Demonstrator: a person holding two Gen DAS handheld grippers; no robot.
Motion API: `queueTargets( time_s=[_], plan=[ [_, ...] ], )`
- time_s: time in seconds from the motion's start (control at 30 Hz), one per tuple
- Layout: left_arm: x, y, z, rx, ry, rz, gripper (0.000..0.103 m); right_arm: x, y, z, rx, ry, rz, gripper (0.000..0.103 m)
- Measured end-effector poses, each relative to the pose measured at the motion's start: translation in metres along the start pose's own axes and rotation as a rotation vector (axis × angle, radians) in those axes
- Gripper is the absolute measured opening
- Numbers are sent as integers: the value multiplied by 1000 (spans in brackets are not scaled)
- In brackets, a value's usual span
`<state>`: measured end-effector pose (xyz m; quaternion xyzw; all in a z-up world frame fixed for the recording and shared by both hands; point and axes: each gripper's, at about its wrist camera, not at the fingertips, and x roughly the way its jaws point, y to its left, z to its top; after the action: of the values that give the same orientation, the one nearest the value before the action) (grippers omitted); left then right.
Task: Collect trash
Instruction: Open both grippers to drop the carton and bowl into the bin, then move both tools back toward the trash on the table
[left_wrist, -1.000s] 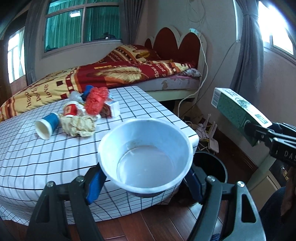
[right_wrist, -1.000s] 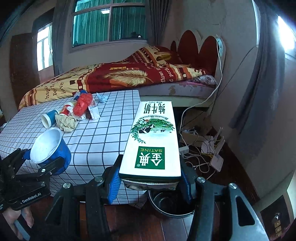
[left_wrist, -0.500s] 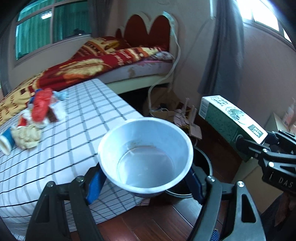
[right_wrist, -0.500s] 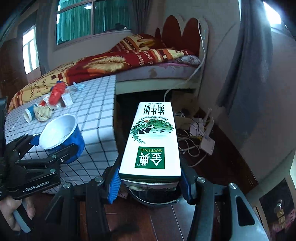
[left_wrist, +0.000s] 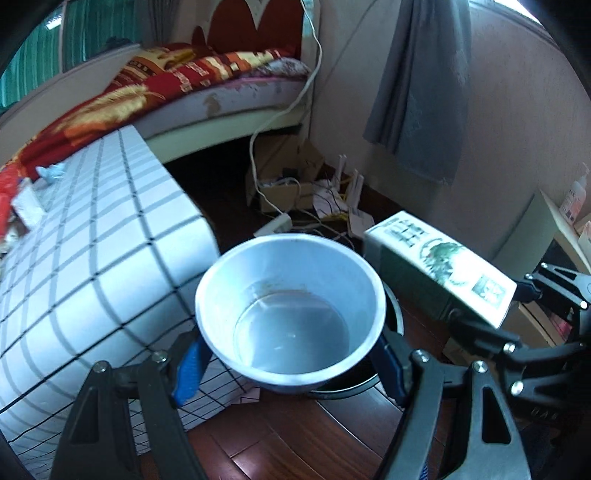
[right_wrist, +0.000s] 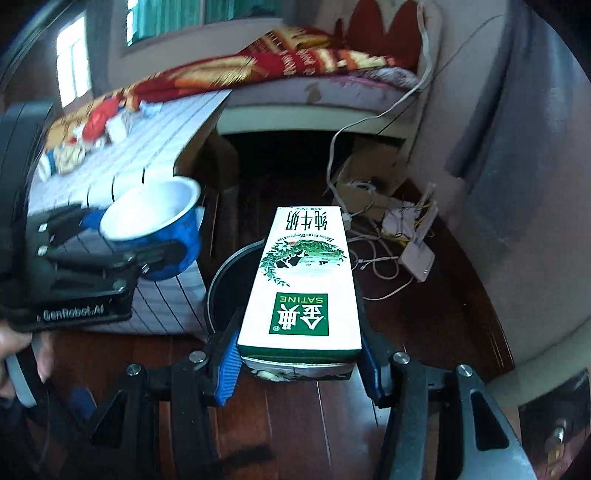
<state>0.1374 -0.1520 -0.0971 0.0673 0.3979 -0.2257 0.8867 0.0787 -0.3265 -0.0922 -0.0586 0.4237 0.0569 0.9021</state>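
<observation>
My left gripper (left_wrist: 288, 354) is shut on an empty blue paper cup (left_wrist: 290, 317) with a white inside, held over the floor just past the table edge. It also shows in the right wrist view (right_wrist: 155, 229). My right gripper (right_wrist: 299, 354) is shut on a green and white milk carton (right_wrist: 306, 277), held above a black trash bin (right_wrist: 229, 284). The carton also shows in the left wrist view (left_wrist: 439, 269), with the bin rim (left_wrist: 395, 306) under the cup. More trash (right_wrist: 85, 136) lies on the table at the far left.
A table with a white checked cloth (left_wrist: 92, 266) stands at the left. A bed with a red blanket (left_wrist: 207, 77) is behind. Cables, a router and a cardboard box (left_wrist: 317, 199) lie on the wooden floor by the wall. A grey curtain (left_wrist: 428, 92) hangs at the right.
Both grippers have moved right and down, off the table edge, toward the black bin. The cup and carton stay gripped. The table trash has slid to the far left of view.
</observation>
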Motion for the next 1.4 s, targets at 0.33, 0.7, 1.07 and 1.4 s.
queueTargets(
  time_s=[0.33,0.7,1.07,1.4],
  plan=[
    [47,11,-6,-80,124,-35,94,73,-21,-4,-108,102,91,100],
    [24,27,-27,-102,106,85,99,73,-54,-4,55,101,-29,103],
    [-40,63,-39,-161,36,230,100,27,-10,10,104,57,-58,103],
    [-92,88,-35,-224,-62,319,100,-20,50,37,27,-15,-23,103]
  ],
)
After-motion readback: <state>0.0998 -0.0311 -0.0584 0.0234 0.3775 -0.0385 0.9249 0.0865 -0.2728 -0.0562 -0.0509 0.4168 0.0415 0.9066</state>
